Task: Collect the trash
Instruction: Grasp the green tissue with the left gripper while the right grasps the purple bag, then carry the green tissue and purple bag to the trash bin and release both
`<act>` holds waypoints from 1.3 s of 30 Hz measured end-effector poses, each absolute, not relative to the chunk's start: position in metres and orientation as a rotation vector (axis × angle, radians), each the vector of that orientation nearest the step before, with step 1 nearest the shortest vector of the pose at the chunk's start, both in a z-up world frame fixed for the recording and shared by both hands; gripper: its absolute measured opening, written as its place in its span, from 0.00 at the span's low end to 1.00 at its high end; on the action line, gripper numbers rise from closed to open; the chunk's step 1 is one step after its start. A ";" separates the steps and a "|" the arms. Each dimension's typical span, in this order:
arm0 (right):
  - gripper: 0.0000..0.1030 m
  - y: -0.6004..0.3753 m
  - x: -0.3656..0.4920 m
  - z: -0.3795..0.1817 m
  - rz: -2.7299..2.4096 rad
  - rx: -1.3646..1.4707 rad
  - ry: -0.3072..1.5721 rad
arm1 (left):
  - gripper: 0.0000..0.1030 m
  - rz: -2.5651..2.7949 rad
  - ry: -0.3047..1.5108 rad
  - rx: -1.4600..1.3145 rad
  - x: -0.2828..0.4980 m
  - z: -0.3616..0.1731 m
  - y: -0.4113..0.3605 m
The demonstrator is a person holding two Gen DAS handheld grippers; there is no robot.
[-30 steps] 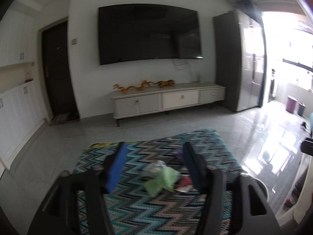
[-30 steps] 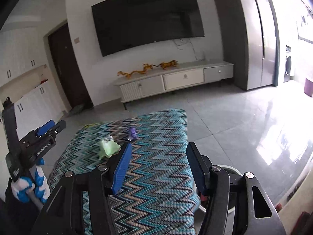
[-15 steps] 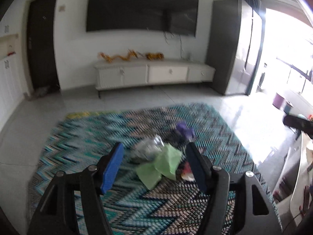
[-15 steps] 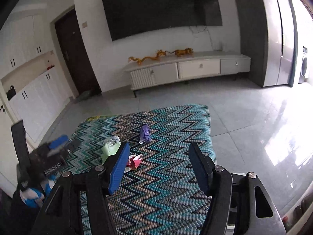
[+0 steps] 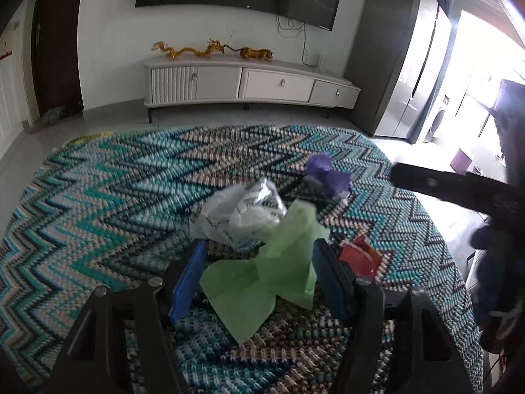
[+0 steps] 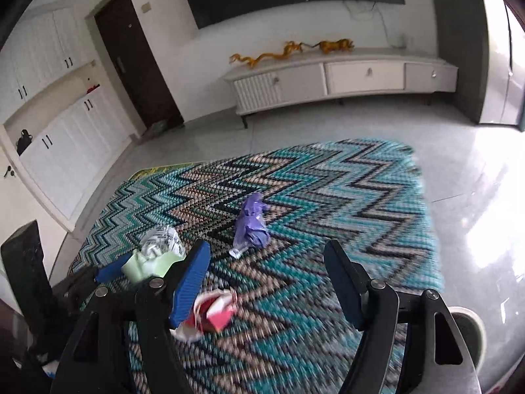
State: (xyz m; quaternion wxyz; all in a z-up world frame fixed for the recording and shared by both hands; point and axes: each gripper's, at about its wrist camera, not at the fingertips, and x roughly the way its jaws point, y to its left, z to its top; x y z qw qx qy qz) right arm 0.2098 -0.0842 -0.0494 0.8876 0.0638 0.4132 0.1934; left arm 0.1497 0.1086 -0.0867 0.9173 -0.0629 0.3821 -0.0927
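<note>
Trash lies on a zigzag rug [image 5: 98,197]. My left gripper [image 5: 259,279] hangs low over it, open, with a crumpled green paper [image 5: 272,269] between its fingers; the pads do not press it. Just beyond lies a clear plastic wrapper [image 5: 242,213], farther right a purple crumpled piece [image 5: 325,177], and a red wrapper [image 5: 357,256] sits outside the right finger. My right gripper [image 6: 265,282] is over the rug [image 6: 328,203] with its jaws opening and nothing between them. The red wrapper [image 6: 213,312] lies by its left finger, and the purple piece [image 6: 251,226] is ahead.
A white TV cabinet [image 5: 249,82] stands against the far wall under a dark screen. Glossy tiled floor [image 6: 459,164] surrounds the rug. A round white bin rim [image 6: 469,321] shows at the lower right. White cupboards [image 6: 65,151] line the left wall.
Both grippers have dropped toward the rug and tilted down. The green paper now sits between the left fingers. The right jaws stand wider and have swung left toward the red wrapper.
</note>
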 end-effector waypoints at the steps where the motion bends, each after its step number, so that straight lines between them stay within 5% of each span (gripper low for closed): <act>1: 0.69 -0.080 0.215 -0.055 0.407 0.131 0.862 | 0.62 -0.196 0.792 -0.132 0.150 -0.090 0.109; 8: 0.66 -0.062 0.242 -0.084 0.458 0.149 0.880 | 0.48 -0.249 0.795 -0.183 0.151 -0.096 0.114; 13: 0.33 -0.058 0.245 -0.094 0.484 0.138 0.896 | 0.30 -0.279 0.789 -0.162 0.147 -0.094 0.107; 39: 0.32 -0.174 0.041 0.000 0.432 0.147 0.743 | 0.24 -0.197 0.576 0.010 0.026 0.013 0.061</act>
